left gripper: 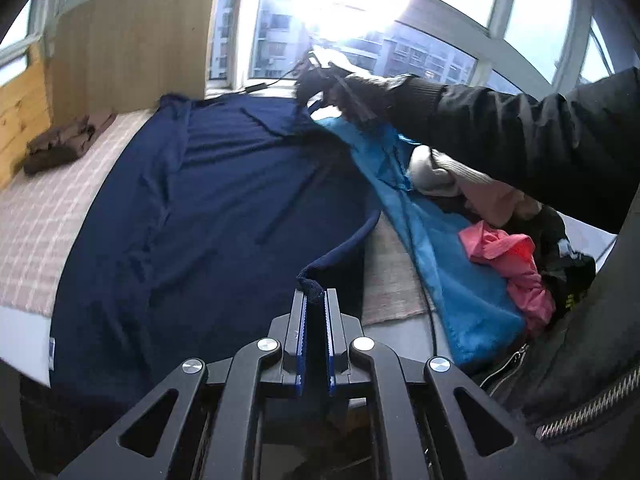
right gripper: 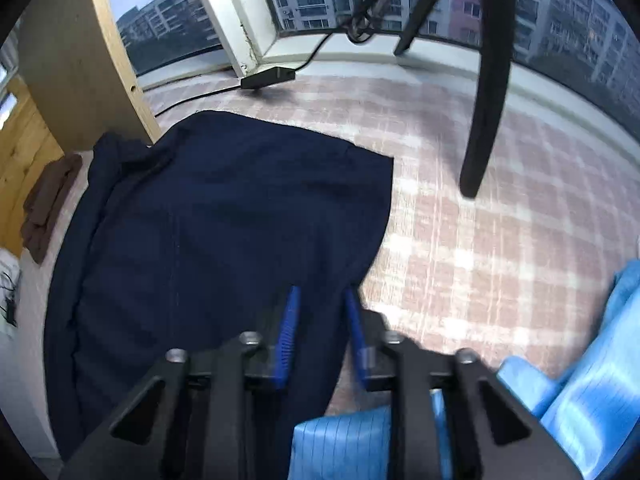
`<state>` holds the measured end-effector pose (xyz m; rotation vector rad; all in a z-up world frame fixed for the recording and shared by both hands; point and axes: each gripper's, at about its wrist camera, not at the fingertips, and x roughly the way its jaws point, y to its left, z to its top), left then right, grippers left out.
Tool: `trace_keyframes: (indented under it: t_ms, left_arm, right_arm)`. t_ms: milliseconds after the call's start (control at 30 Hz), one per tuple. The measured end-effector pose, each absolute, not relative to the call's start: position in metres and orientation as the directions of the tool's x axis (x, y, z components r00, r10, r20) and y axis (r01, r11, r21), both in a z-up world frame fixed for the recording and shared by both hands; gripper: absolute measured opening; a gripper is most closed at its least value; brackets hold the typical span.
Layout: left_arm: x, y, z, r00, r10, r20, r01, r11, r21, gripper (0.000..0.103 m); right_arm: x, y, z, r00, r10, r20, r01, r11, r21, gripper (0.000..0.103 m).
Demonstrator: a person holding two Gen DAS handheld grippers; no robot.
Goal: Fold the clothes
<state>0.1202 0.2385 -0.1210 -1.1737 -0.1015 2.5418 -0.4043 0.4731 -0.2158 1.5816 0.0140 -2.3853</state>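
The navy garment [left gripper: 224, 208] lies spread on the checked cover [left gripper: 52, 216], and the left gripper [left gripper: 315, 300] is clenched on its ribbed cuff [left gripper: 310, 280]. The right gripper [right gripper: 320, 308] stands released over the garment's edge. A brown folded pile [left gripper: 64, 142] lies near the wooden panel [left gripper: 132, 36], and a blue fleece [left gripper: 448, 248] lies beside the garment.

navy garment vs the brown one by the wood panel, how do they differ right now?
The navy garment lies spread out flat over the checked cover; the brown garment is already folded into a small stack. Navy is far larger in view. The left tongs are shut on the navy garment's ribbed edge, and it runs between the right tongs; the brown garment lies untouched. Both are dark, plain, and rest on the same cover.
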Motion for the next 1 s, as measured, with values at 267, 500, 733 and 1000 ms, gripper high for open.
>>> trace_keyframes:
  t_ms: [267, 500, 733, 1000]
  left_arm:
    - [0.145, 0.189, -0.135, -0.622, 0.311, -0.719, -0.124, -0.945, -0.302, 0.006]
    - [0.162, 0.158, -0.162, -0.605, 0.24, -0.76, 0.034, -0.945, -0.326, 0.006]
    - [0.166, 0.15, -0.171, -0.613, 0.208, -0.763, 0.08, -0.943, -0.322, 0.006]
    - [0.159, 0.145, -0.185, -0.553, 0.213, -0.805, 0.085, -0.947, -0.309, 0.008]
  right_arm:
    - [-0.4, 0.419, -0.159, -0.432, -0.18, -0.884, 0.346, -0.938, 0.022, 0.003]
    - [-0.404, 0.316, -0.161, -0.459, -0.134, -0.878, 0.452, -0.886, -0.101, 0.003]
    - [-0.399, 0.271, -0.193, -0.462, -0.057, -0.885, 0.478, -0.857, -0.194, 0.003]
    - [-0.384, 0.267, -0.173, -0.416, -0.17, -0.893, 0.559, -0.822, -0.104, 0.023]
